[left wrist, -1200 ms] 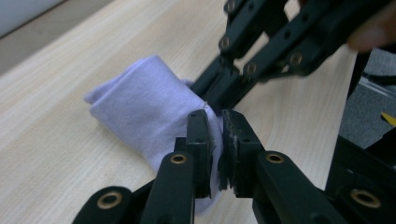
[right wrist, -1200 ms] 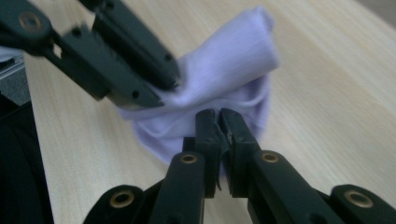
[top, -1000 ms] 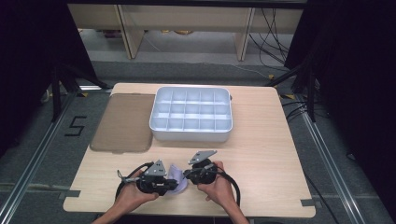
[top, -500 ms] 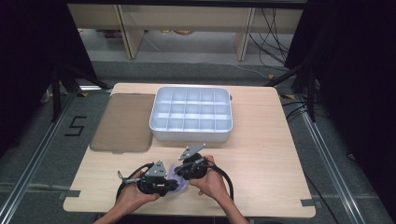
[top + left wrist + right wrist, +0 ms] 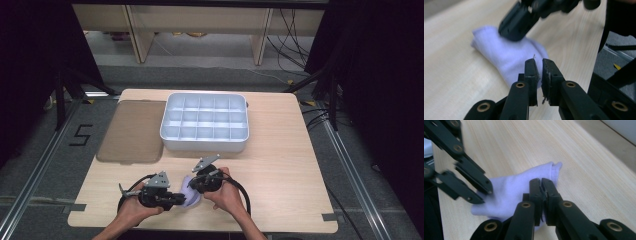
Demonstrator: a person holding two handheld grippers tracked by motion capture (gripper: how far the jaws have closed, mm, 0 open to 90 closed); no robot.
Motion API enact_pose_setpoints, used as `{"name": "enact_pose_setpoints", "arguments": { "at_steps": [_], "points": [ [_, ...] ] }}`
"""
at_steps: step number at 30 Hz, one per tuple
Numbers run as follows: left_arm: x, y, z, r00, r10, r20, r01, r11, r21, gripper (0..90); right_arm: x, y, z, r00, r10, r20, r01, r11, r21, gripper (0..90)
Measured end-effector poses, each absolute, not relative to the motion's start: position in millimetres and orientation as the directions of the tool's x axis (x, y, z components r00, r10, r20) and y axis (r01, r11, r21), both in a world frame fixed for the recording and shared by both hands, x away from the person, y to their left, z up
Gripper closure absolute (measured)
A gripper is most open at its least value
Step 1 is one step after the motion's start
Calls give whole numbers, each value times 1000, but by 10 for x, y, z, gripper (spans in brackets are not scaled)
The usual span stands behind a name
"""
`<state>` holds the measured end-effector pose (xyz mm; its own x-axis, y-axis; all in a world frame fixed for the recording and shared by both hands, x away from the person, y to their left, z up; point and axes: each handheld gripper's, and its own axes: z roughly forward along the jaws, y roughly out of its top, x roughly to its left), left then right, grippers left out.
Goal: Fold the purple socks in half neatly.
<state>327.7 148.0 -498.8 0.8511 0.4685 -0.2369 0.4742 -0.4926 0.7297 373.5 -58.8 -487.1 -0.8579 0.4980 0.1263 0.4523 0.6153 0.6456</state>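
1. The wooden bench [image 5: 280, 165] carries everything — pale grain, bare across most of its near half.
2. A white divided tray [image 5: 205, 144] sits toward the far middle of the bench, its compartments in a grid.
3. A flat brown lid [image 5: 132, 131] lies just beside the tray on its left, apart from the cloth.
4. A pale lilac cloth [image 5: 189, 196], folded and bunched, lies on the bench near its front edge, between the two hands; in the right gripper view [image 5: 519, 187] one hemmed corner points away across the wood.
5. The left gripper [image 5: 172, 199], held in the person's left hand [image 5: 131, 211], points toward the cloth from the left. In its own view [image 5: 538, 65] the jaws stand almost shut with a thin slit between the pads, having just been closing; their tips are at the near edge of the cloth [image 5: 506, 56], and I cannot tell whether any fabric is caught.
6. The right gripper [image 5: 196, 181], in the right hand [image 5: 227, 196], meets the cloth from the right — its jaws [image 5: 541, 184] are pressed together over the fabric, with cloth appearing pinched at the tips.
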Motion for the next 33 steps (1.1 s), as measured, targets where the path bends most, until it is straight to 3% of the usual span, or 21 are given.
{"name": "enact_pose_setpoints", "arguments": {
  "at_steps": [11, 15, 18, 19, 22, 24, 27, 33],
  "points": [
    [3355, 1564, -5016, 832, 516, -203, 481, -490, 727, 836, 3657, -560, -4845, -862, 498, 98, 443, 644, 624, 875],
    [3356, 1556, -5030, 826, 524, -207, 489, -483, 727, 833, 3618, -559, -4821, -859, 501, 100, 450, 650, 613, 830],
    [3363, 1558, -5026, 835, 516, -191, 473, -496, 729, 833, 3626, -581, -4785, -861, 501, 89, 443, 653, 615, 746],
    [3363, 1556, -5027, 836, 516, -188, 471, -497, 729, 833, 3648, -598, -4757, -852, 514, 99, 460, 646, 609, 634],
    [3364, 1553, -5024, 841, 512, -178, 462, -506, 728, 832, 3665, -609, -4721, -847, 525, 83, 461, 649, 605, 603],
    [3359, 1548, -5026, 837, 515, -186, 469, -500, 728, 831, 3706, -616, -4685, -835, 545, 73, 480, 658, 580, 517],
    [3354, 1545, -5026, 832, 521, -192, 478, -496, 725, 829, 3765, -622, -4699, -849, 525, 52, 450, 668, 592, 499],
    [3353, 1545, -5026, 832, 520, -192, 477, -496, 726, 826, 3864, -578, -4791, -854, 508, 113, 479, 681, 554, 429]
  ]
}}
